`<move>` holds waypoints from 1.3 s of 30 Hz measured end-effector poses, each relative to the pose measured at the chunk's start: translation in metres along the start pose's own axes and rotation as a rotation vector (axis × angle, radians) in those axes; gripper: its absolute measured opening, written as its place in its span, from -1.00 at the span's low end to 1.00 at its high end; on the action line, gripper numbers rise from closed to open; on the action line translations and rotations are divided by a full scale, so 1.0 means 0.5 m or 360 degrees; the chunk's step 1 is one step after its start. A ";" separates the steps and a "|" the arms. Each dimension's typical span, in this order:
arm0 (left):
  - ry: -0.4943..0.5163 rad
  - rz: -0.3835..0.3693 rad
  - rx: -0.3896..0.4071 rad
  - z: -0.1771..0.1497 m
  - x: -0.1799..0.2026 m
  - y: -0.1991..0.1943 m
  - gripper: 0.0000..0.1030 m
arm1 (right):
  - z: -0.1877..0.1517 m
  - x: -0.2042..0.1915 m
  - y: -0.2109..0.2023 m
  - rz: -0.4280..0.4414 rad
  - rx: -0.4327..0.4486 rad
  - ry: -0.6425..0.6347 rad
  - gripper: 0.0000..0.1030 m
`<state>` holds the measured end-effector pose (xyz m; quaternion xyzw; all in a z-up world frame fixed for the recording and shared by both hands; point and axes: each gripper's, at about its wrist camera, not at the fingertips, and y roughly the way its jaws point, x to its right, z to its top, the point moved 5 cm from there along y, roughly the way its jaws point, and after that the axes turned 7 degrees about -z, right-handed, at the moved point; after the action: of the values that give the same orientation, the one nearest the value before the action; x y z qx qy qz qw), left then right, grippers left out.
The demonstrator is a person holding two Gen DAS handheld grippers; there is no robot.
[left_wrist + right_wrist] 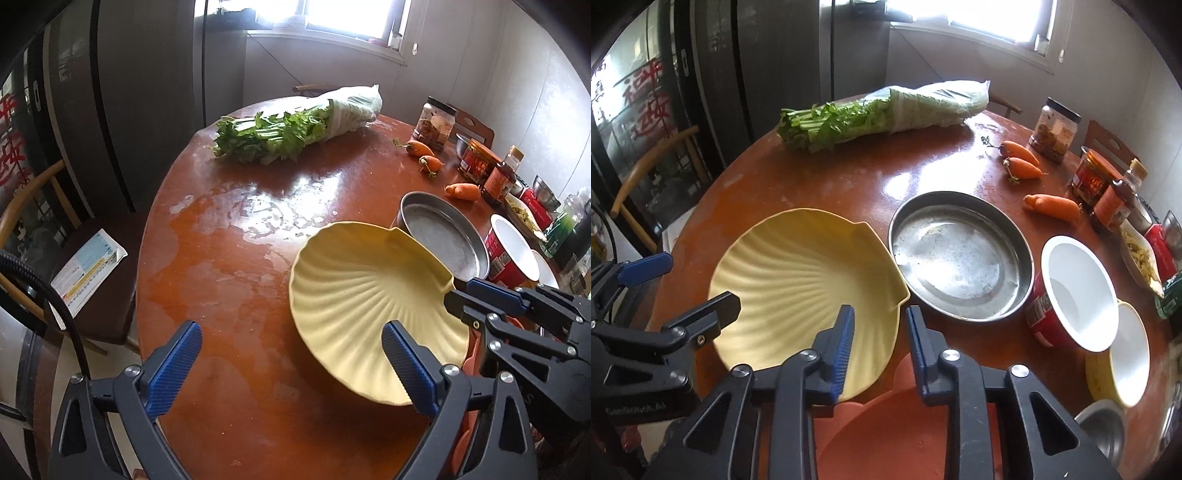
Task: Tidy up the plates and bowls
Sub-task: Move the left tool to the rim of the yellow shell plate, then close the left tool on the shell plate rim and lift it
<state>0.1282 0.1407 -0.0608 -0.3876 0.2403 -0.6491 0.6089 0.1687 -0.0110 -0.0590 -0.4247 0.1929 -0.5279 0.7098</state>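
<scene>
table (229,258): round, glossy red-brown; window (351,14) behind | left gripper (291,330) spread | right gripper (880,314) pinching yellow plate (798,266) rim

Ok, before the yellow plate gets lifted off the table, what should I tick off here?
1. Right gripper straddles the rim of the yellow shell plate: ok.
2. Its pads press firmly on that rim: cannot tell.
3. Left gripper open, holding nothing: ok.
4. Clear gap between the plate and the metal pan: not ok, none visible.
5. Orange plate underneath will stay put: cannot tell.
</scene>
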 end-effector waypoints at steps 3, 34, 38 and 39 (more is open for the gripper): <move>0.0003 0.0001 -0.0018 -0.001 0.001 0.008 0.85 | -0.001 0.000 0.015 -0.0001 -0.0033 -0.0011 -0.60; -0.0024 -0.0125 -0.0041 0.022 -0.049 0.005 -0.35 | -0.009 -0.067 0.001 0.0182 0.0004 -0.0022 -0.81; -0.0003 -0.0113 -0.0018 0.033 -0.060 -0.004 -0.35 | -0.002 -0.078 -0.007 0.0221 0.0024 0.0001 -0.81; 0.0006 -0.0097 -0.0022 0.035 -0.062 0.000 -0.35 | -0.002 -0.082 -0.008 0.0218 0.0026 -0.0007 -0.81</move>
<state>0.1407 0.1736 -0.0572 -0.3977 0.2341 -0.6664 0.5857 0.1507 0.0257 -0.0636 -0.4059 0.2155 -0.4787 0.7481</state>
